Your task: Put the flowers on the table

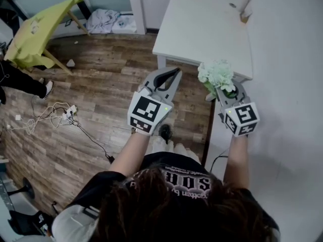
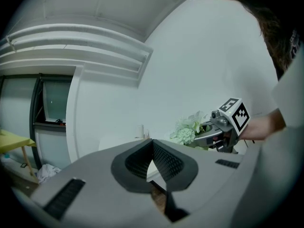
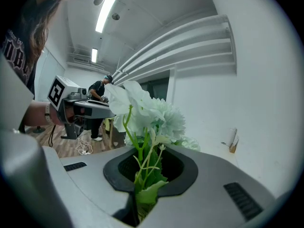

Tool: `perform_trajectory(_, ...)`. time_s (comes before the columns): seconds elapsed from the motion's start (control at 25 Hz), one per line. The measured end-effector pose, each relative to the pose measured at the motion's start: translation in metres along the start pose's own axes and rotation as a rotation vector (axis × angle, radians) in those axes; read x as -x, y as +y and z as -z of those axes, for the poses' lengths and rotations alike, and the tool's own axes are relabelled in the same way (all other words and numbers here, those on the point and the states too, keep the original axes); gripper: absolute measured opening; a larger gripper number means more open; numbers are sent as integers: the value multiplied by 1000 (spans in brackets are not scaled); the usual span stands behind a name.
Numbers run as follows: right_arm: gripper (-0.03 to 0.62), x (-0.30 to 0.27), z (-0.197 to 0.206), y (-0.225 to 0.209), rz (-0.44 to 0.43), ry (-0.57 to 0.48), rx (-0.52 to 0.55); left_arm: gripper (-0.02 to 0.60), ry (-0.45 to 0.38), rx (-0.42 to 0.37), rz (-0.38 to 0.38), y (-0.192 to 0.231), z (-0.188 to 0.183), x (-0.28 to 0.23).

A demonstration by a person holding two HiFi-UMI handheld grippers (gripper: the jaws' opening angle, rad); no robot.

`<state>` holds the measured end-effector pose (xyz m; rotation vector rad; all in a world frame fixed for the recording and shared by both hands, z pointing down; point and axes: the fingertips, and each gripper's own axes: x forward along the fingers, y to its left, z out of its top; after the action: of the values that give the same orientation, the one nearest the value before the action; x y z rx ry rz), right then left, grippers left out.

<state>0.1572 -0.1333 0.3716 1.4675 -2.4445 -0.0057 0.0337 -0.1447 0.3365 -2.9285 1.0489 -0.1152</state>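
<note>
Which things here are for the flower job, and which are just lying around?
For the job:
flowers, held in the right gripper
white table

Just lying around:
yellow table
white cloth pile
cables on the floor
small tan thing on the white table

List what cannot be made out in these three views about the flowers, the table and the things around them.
Flowers: stem ends hidden, sunk between the right gripper's jaws in the right gripper view, covered by that gripper in the head view.
Small object at the table's far corner: too small in every view to identify.
Pale heap against the far wall, head view: too small to name.
</note>
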Motion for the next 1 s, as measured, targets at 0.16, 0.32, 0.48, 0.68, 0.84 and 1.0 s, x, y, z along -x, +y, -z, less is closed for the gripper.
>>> perform_trajectory(0.16, 64, -24, 5, -19, 0, 18, -16, 0, -3, 7, 14, 23, 4, -26)
perform_trajectory(0.32, 65, -49, 7, -39, -1, 41, -15, 0, 3, 11, 30, 48, 6, -52)
perform_trajectory(0.48, 64, -70, 8, -55, -8, 67, 7, 0, 4, 13, 33, 71, 6, -71)
perform_trajectory(0.68, 64, -95, 17, -71, -18, 108, 40, 0, 12, 8, 49, 93, 8, -92)
perform_trajectory(0.84, 64, -113, 18, -81, -16, 118, 33, 0, 13, 10, 64, 106, 8, -104)
perform_trajectory(1.0, 64, -131, 18, -87, -45, 131, 52, 0, 9, 9, 70, 117, 6, -117)
